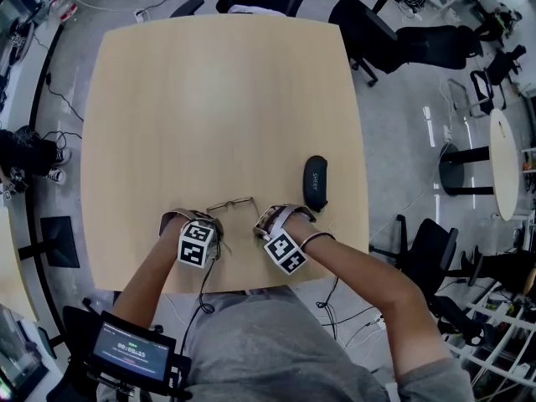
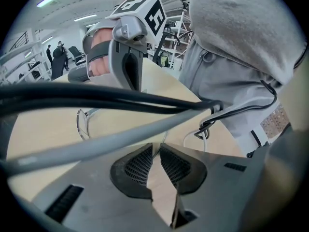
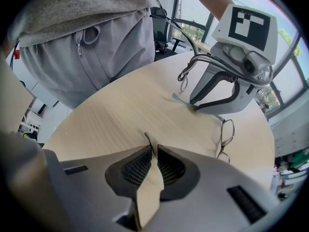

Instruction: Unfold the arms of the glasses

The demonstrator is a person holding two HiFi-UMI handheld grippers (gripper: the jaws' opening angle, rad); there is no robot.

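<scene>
Thin wire-rimmed glasses (image 1: 230,203) lie on the pale wooden table (image 1: 209,99) near its front edge, between my two grippers. My left gripper (image 1: 203,222) is on their left side and my right gripper (image 1: 265,221) on their right, both pointing steeply down. In the right gripper view the jaws (image 3: 153,151) are shut on a thin dark arm tip that pokes out above them, with a lens (image 3: 227,132) further off. In the left gripper view the jaws (image 2: 156,146) stand nearly together with a thin arm end at their tip, and one lens (image 2: 82,124) shows behind cables.
A black glasses case (image 1: 315,182) lies on the table just right of and beyond the right gripper. The person's grey-clad body is right at the front edge. Office chairs (image 1: 402,40) and a round side table (image 1: 507,162) stand on the floor around.
</scene>
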